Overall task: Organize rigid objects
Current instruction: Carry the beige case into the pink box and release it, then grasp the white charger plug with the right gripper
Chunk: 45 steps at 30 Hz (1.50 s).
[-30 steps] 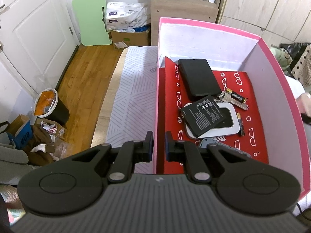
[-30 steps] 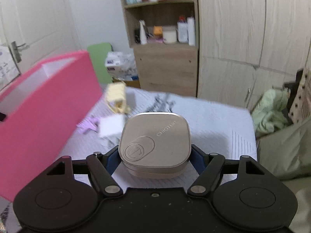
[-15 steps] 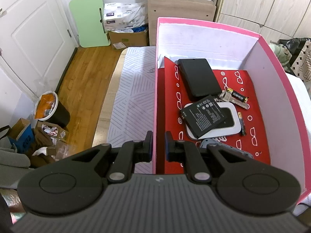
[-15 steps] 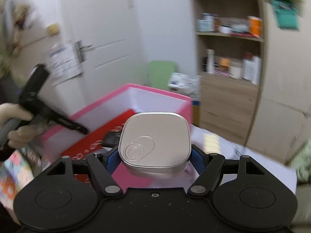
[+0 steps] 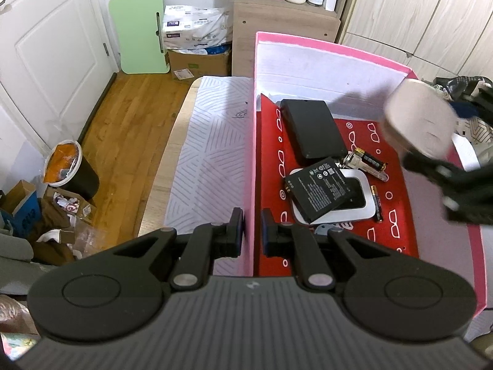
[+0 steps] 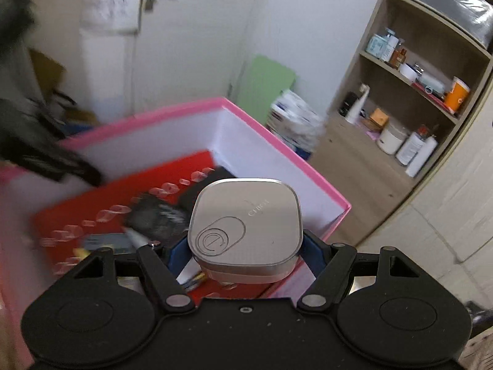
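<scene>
Placement step in hand: silver case [image 6: 245, 231] carried over pink box [image 5: 251, 160], not yet set down.

Right tongs [image 6: 243, 251]: spread wide, blue pads pressed on both sides of the silver case, a rounded square with a brushed lid. Case seen in the left wrist view [image 5: 419, 117] above the box's right wall, blurred, clear of the contents.

Left tongs [image 5: 249, 234]: nearly closed, pinching the box's left wall near the front corner. Judged as a steadying hold.

Box contents on red patterned liner [image 5: 268, 141]: black flat device [image 5: 311, 129] toward the back; battery pack [image 5: 320, 188] lying across a white-rimmed device [image 5: 363, 203]; loose cells [image 5: 369, 162] and a metal piece beside them, touching. Grey item near the front partly hidden by the left tongs, unidentified.

Box standing on a bed with a striped white cover [image 5: 209, 160].

Notes for doing it well:
- Bare liner visible at right and front right; best landing spot judged there, flat, lid up.
- Lower straight down inside the right wall; avoid clipping the rim.
- Avoid setting on the loose cells: round, likely to roll and tip the case.
- Open only once the case rests on the liner; smooth metal sides may slip if dropped from height.
- Keep the left hold firm against tilt.
</scene>
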{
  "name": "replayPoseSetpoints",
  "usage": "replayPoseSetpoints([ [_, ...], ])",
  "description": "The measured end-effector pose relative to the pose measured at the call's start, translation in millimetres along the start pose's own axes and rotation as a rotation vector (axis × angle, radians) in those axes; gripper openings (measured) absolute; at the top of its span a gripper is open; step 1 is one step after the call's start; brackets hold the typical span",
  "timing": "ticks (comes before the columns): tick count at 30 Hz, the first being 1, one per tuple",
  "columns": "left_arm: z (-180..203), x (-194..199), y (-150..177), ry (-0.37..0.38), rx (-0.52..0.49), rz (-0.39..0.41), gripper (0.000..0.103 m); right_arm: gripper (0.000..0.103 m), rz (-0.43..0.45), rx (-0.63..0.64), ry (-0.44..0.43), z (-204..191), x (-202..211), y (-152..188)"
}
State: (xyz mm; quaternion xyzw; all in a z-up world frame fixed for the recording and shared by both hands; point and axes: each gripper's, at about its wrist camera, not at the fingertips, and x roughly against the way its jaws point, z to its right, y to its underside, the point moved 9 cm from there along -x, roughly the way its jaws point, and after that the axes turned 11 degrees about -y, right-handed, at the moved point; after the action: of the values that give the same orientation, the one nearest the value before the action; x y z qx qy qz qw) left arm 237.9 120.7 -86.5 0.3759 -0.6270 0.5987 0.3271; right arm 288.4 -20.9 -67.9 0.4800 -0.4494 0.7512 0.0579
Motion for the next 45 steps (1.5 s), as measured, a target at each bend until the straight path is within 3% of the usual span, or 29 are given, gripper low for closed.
replayPoseSetpoints([
  [9, -2, -2, 0, 0.02, -0.006, 0.001, 0.01, 0.078, -0.223, 0.12, 0.024, 11, -62, -11],
  [13, -2, -2, 1, 0.022, -0.012, 0.006, 0.01, 0.076, -0.264, 0.139, -0.005, 11, -75, -8],
  [17, -2, -2, 1, 0.029, -0.011, 0.0, 0.009, 0.082, -0.161, 0.23, 0.01, 9, -43, -13],
  [25, -2, -2, 1, 0.036, -0.006, 0.004, 0.01, 0.083, 0.216, 0.126, 0.011, 19, 69, -4],
  [34, -2, -3, 1, 0.032, 0.0, 0.005, 0.01, 0.078, 0.269, -0.171, -0.038, 40, 105, 84],
  [39, -3, -2, 2, 0.026, 0.01, 0.004, 0.01, 0.072, 0.279, -0.32, -0.058, 51, 86, 120],
  [42, -2, -2, 2, 0.018, 0.013, 0.003, 0.01, 0.064, 0.279, -0.347, -0.07, 53, 70, 134],
  [45, -1, -1, 1, 0.01, 0.015, -0.002, 0.01, 0.064, 0.247, -0.369, -0.045, 60, 50, 144],
])
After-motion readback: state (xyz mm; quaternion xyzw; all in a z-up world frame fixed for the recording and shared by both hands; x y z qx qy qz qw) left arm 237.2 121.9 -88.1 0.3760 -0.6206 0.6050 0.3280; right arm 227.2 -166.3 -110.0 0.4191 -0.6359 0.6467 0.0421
